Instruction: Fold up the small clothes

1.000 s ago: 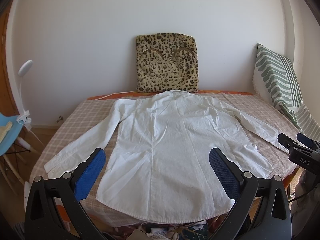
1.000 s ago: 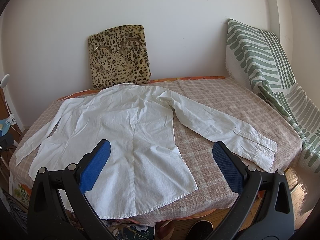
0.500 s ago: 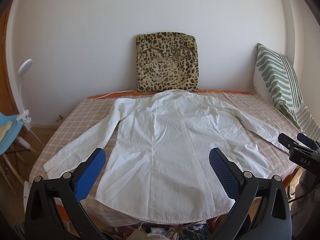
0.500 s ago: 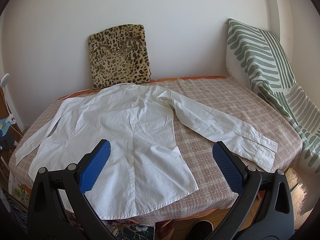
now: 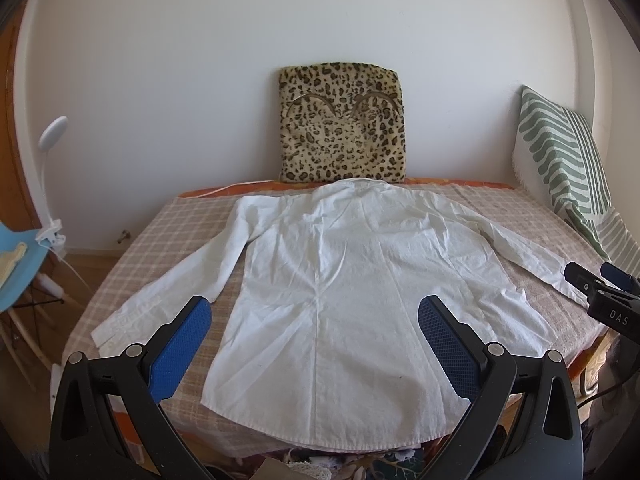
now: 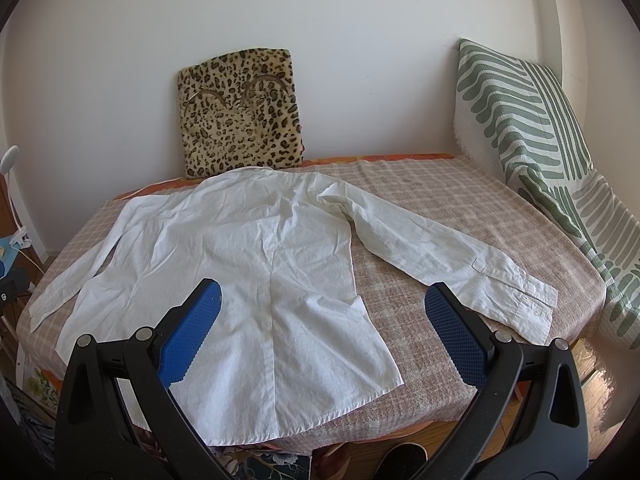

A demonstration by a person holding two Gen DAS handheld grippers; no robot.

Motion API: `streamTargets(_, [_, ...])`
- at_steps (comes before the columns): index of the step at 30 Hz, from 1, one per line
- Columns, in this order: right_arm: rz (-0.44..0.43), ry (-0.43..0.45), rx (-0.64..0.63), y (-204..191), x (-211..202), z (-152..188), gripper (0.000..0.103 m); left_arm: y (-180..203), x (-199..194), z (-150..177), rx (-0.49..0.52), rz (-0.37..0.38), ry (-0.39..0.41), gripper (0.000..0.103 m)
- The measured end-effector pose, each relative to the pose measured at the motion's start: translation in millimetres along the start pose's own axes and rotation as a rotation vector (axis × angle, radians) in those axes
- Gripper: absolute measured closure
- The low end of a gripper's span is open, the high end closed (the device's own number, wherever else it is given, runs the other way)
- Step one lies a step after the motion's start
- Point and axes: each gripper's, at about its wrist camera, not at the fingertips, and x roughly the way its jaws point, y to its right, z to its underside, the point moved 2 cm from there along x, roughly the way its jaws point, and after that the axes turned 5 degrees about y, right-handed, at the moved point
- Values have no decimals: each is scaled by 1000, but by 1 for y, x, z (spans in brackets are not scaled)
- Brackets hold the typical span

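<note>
Both wrist views face the wall from the bed's [image 5: 192, 216] near edge, sharing the shirt [image 5: 352, 280].

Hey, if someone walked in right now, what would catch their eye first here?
The white shirt, spread flat, back up, with sleeves out, across the checked bed cover. Next, the leopard-print cushion propped against the wall just behind its collar, and the green-striped pillow at the right. Both the left gripper and right gripper are open above the near edge.

A white shirt [image 6: 256, 264] lies spread flat on the checked bed [image 6: 460, 200], beyond the wide-apart right claw [image 6: 320, 320].
</note>
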Motion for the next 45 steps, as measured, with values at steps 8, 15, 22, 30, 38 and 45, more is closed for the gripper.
streamTargets(8, [-40, -2, -4, -25, 4, -10, 0, -28, 3, -6, 45, -29, 7, 0])
streamTargets(15, [-84, 23, 5, -44, 9, -23, 0, -60, 8, -2, 115, -42, 5, 5])
streamTargets(22, [-212, -3, -29, -87, 28, -31, 0, -122, 23, 0, -28, -3, -57, 34])
streamTargets(30, [-343, -58, -82, -149, 55, -55, 0, -200, 48, 16, -172, -71, -143, 52])
streamTargets(38, [-454, -135, -165, -219, 90, -76, 0, -276, 65, 37, -314, -128, -208, 57])
streamTargets(45, [-548, -260, -181, -276, 131, -80, 8, -321, 77, 67, -490, -117, -293, 61])
